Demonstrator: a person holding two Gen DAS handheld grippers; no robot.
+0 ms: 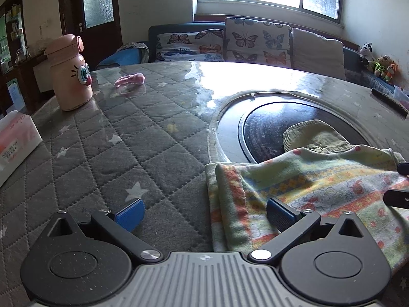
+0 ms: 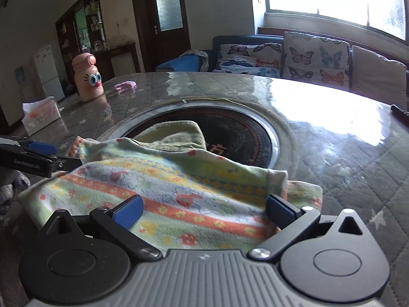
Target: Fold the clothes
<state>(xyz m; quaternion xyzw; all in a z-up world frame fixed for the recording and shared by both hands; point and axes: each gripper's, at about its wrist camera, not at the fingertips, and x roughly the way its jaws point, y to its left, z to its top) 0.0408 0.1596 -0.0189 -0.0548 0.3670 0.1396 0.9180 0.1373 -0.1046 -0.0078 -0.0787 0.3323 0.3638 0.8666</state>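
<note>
A small striped garment [image 1: 306,179] in green, orange and blue print lies folded on the quilted table cover, partly over the round black inset. Its green ribbed part [image 1: 314,135] sticks out at the far side. My left gripper [image 1: 204,215] is open at the garment's left edge, with one blue pad [image 1: 280,215] over the cloth and the other above the bare cover. My right gripper [image 2: 204,211] is open too, its fingers straddling the near edge of the garment [image 2: 179,174]. Each gripper shows in the other's view: the right [image 1: 400,183], the left [image 2: 58,156].
A pink cartoon-faced bottle [image 1: 70,76], a tissue pack [image 1: 15,140] and a small pink item [image 1: 129,79] sit at the table's far left. The black round inset [image 1: 263,128] lies mid-table, and a dark remote [image 1: 388,99] lies far right. A sofa with butterfly cushions stands behind.
</note>
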